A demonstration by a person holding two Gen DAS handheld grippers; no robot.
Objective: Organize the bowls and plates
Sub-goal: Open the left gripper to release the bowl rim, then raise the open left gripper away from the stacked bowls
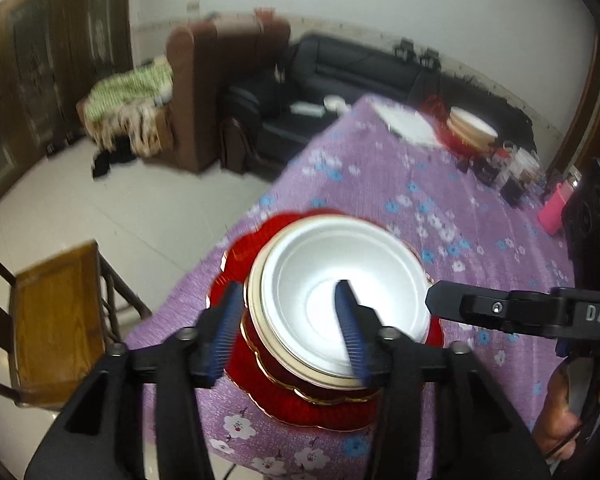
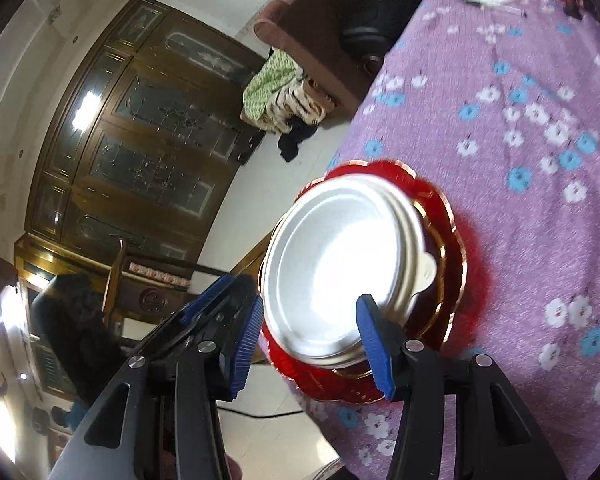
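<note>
In the left wrist view, a stack of white bowls (image 1: 340, 300) is seen at lower centre on a red plate (image 1: 300, 408) upon the purple tablecloth (image 1: 440, 200), with the left gripper (image 1: 288, 328) held apart astride the near rim, pressing nothing. In the right wrist view, the same stack sits at centre, the right gripper (image 2: 312, 344) likewise parted around its rim; the bowls are judged stiff, glossy, breakable, best taken by the rim.

White bowls (image 1: 340, 280) nested upright in a red gold-rimmed bowl (image 1: 276, 364), stacked on a scalloped red plate (image 1: 240, 252) near the table's edge.
</note>
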